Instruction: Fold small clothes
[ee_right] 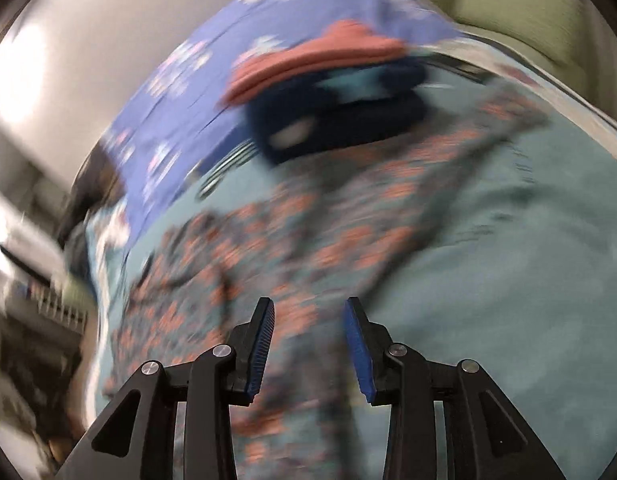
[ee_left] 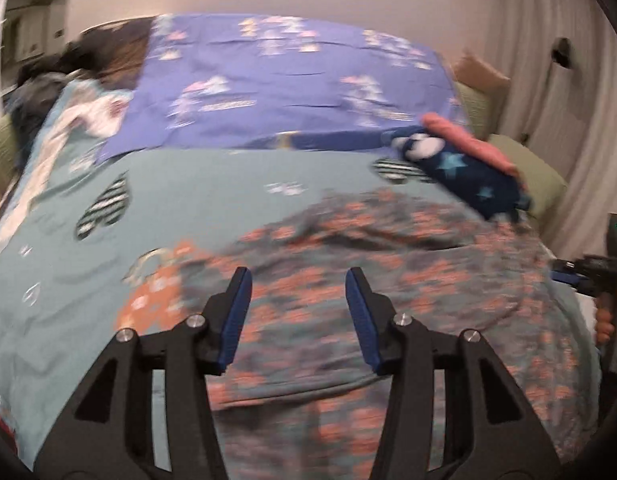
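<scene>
A grey-teal garment with orange flowers (ee_left: pixel 348 300) lies spread on the bed just past my left gripper (ee_left: pixel 298 278), which is open above it with nothing between its blue pads. In the right wrist view the same flowered garment (ee_right: pixel 300 240) runs under my right gripper (ee_right: pixel 308 308), also open with only cloth showing below the gap. A folded pile, navy cloth with stars (ee_left: pixel 472 180) under a pink piece (ee_left: pixel 468 140), sits at the bed's far right; the right wrist view shows that navy cloth (ee_right: pixel 332 120) and pink piece (ee_right: pixel 320 64) beyond the garment. Both views are blurred.
The bed has a teal sheet (ee_left: pixel 188 200) and a purple printed cloth (ee_left: pixel 292 80) at the far end. Green cushions (ee_left: pixel 524 168) line the right side, with a curtain (ee_left: pixel 568 100) behind. Dark clothing (ee_left: pixel 48 80) is heaped far left. A hand (ee_left: pixel 606 322) shows at the right edge.
</scene>
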{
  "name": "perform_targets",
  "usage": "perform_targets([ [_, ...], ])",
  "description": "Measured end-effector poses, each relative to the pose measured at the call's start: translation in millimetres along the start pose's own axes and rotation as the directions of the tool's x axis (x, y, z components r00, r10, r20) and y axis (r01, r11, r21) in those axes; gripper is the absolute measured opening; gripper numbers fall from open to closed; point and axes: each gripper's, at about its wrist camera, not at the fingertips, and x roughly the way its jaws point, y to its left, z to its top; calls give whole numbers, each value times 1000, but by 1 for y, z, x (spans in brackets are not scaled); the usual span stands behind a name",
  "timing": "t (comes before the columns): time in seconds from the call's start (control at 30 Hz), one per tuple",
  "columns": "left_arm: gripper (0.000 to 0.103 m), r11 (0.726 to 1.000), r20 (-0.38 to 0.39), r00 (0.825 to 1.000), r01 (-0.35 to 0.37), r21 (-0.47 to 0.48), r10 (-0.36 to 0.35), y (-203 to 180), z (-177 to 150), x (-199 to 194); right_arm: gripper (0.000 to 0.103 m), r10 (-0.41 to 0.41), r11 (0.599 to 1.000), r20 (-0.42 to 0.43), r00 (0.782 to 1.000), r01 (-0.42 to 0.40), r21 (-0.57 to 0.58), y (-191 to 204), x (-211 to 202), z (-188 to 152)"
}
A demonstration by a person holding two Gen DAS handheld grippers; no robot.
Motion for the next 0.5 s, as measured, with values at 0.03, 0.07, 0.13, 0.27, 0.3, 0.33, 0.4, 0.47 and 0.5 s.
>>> perform_targets([
  [0.03, 51, 999, -6, 1000, 27, 16, -27, -12, 3, 4, 37, -15, 1000, 7, 1000, 15, 27, -13, -2, 5],
  [0.07, 51, 998, -16, 999, 49, 30, -49, -22, 4, 8, 37, -21, 998, 11, 1000, 20, 55, -26, -3, 9],
  [0.13, 51, 995, -45, 996, 82, 60, -79, -47, 4, 20, 37, -20, 995, 14, 1000, 18, 100, -46, -2, 17],
  [0.27, 51, 986, -104, 988, 129, 105, -118, -89, 0, 41, 37, 5, 982, 28, 1000, -11, 187, -81, 4, 36],
  [0.3, 51, 985, -114, 985, 139, 106, -127, -99, -1, 43, 37, 7, 980, 36, 999, -14, 200, -88, 6, 41],
  [0.33, 51, 983, -124, 983, 146, 107, -133, -105, -2, 46, 37, 2, 977, 45, 999, -11, 211, -94, 9, 46],
  [0.4, 51, 982, -142, 980, 153, 110, -137, -118, -4, 50, 37, -21, 972, 69, 997, 4, 237, -108, 17, 62],
  [0.47, 51, 982, -153, 980, 149, 117, -131, -126, -5, 53, 37, -28, 964, 86, 996, 4, 266, -122, 24, 74],
  [0.5, 51, 982, -156, 980, 144, 119, -124, -132, -4, 56, 37, -30, 956, 94, 995, 1, 293, -131, 29, 84],
])
